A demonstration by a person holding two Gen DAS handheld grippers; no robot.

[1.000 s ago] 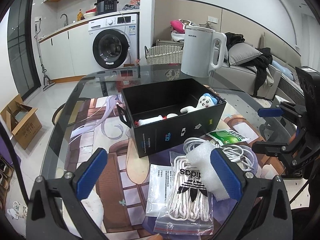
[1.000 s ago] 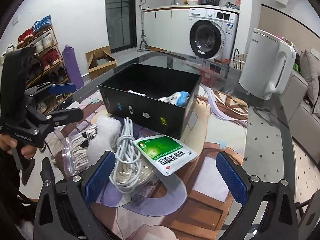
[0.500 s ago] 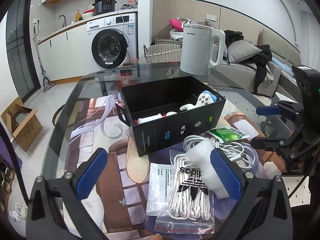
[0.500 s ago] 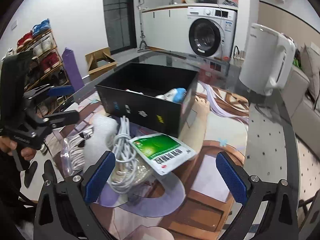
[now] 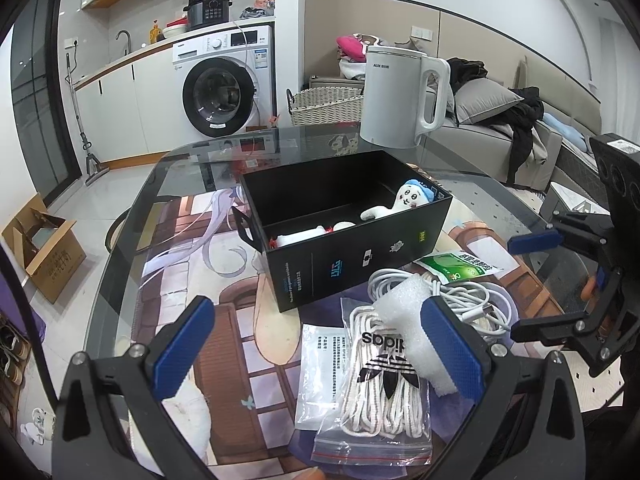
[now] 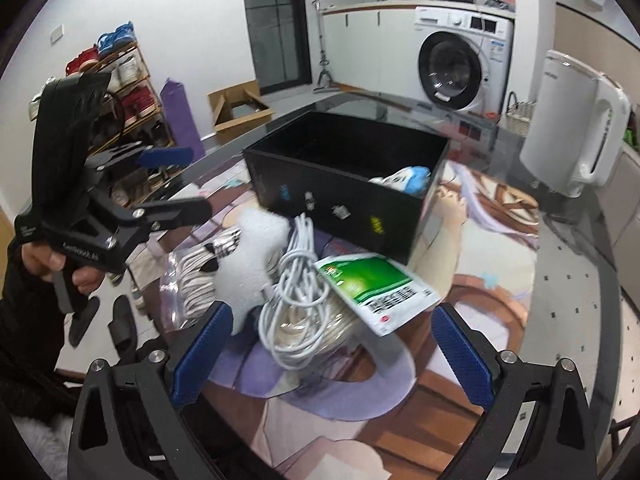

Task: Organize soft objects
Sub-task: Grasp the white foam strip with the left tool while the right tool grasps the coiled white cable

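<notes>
An open black box (image 5: 352, 256) stands mid-table with a white plush toy (image 5: 408, 200) in its right corner. In front of it lie a white cable coil (image 5: 468, 300), a white foam piece (image 5: 400, 308), a zip bag of white laces (image 5: 380, 384), a green sachet (image 5: 460, 266) and a white paper packet (image 5: 320, 360). My left gripper (image 5: 316, 320) hovers open above the bag and packet. My right gripper (image 6: 332, 316) hangs over the cable coil (image 6: 300, 292) and the green sachet (image 6: 376, 288). Its jaws are closing but wide, and the pads touch nothing.
A white kettle (image 5: 400, 96) stands behind the box on the glass table (image 5: 132, 216). Sofa with cushions to the right, cardboard box (image 5: 40, 248) on the floor to the left. A person's hand (image 6: 44, 258) holds the left gripper's handle beside a shoe rack (image 6: 120, 92).
The right gripper has tipped down closer over the cable coil and sachet, and its fingers have come slightly inward. The left gripper has stayed put.
</notes>
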